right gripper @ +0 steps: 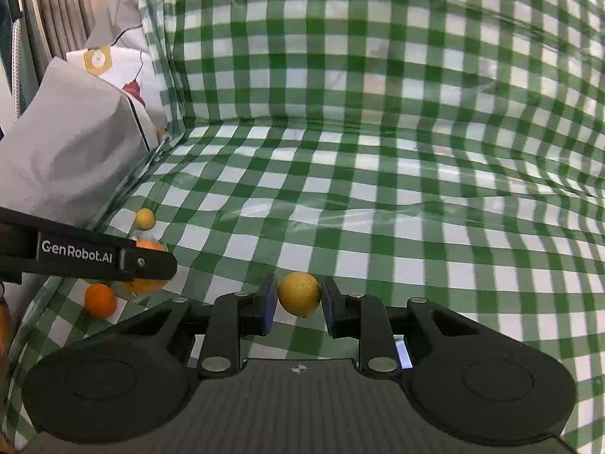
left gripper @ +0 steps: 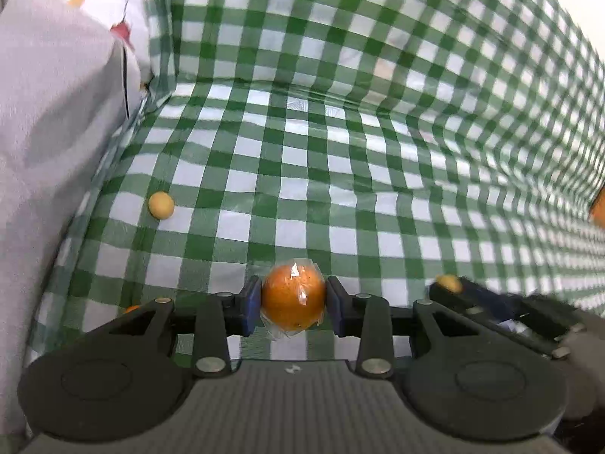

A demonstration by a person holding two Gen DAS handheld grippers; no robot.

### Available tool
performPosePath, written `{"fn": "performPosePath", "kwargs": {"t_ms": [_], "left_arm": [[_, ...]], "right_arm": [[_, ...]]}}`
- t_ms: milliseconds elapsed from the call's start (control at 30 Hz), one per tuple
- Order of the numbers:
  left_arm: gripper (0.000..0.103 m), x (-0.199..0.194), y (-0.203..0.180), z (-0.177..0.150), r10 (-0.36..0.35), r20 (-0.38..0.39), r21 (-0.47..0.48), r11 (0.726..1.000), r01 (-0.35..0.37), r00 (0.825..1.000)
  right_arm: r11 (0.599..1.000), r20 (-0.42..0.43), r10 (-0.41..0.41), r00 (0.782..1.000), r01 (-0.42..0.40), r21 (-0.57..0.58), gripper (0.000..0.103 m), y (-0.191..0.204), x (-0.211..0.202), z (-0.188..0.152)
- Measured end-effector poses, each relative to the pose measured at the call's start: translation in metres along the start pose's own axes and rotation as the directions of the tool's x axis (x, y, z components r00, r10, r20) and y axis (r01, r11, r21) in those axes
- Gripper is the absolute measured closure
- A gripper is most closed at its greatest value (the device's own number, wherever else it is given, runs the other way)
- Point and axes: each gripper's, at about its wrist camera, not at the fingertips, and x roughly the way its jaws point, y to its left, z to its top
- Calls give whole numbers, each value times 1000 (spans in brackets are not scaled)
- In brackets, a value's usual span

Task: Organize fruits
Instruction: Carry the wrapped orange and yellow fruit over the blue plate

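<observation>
My left gripper (left gripper: 293, 299) is shut on a plastic-wrapped orange (left gripper: 293, 297), held just above the green checked cloth (left gripper: 302, 196). My right gripper (right gripper: 298, 297) is shut on a small yellow fruit (right gripper: 299, 293); it also shows in the left wrist view (left gripper: 449, 283) at the right. In the right wrist view the left gripper (right gripper: 151, 265) crosses the left side, holding the wrapped orange (right gripper: 145, 283). A small yellow fruit (left gripper: 161, 205) lies on the cloth at the left, also seen in the right wrist view (right gripper: 145, 218). A small orange fruit (right gripper: 100, 300) lies near the cloth's left edge.
A grey and white cushion (left gripper: 49, 121) borders the cloth on the left. The checked cloth rises as a wall (right gripper: 340, 45) behind. Part of another orange fruit (left gripper: 598, 210) shows at the right edge of the left wrist view.
</observation>
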Motion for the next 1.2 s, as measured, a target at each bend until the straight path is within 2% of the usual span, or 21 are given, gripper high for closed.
{"fn": "performPosePath", "kwargs": {"t_ms": [67, 300, 633, 733, 833, 933, 1200], "left_arm": [[63, 0, -8, -5, 21, 5, 38, 999, -21, 1000], [63, 0, -27, -16, 29, 18, 108, 994, -31, 999], [63, -4, -37, -27, 42, 62, 182, 982, -53, 997], [63, 2, -36, -30, 21, 102, 177, 983, -39, 995], [63, 2, -33, -27, -58, 101, 104, 993, 47, 993], [63, -3, -44, -30, -74, 147, 140, 989, 53, 986], [63, 3, -55, -34, -139, 113, 150, 981, 121, 984]], "right_arm": [[1000, 4, -15, 1000, 15, 14, 77, -11, -6, -5], [996, 35, -58, 998, 55, 64, 77, -42, -29, -12], [989, 73, -92, 993, 83, 120, 77, -63, -44, -20], [981, 89, -132, 987, 117, 157, 76, -73, -48, -22], [968, 103, -161, 982, 137, 211, 76, -84, -55, -28], [954, 122, -183, 976, 146, 260, 77, -95, -62, -36], [902, 140, -280, 950, 211, 376, 77, -121, -78, -53]]}}
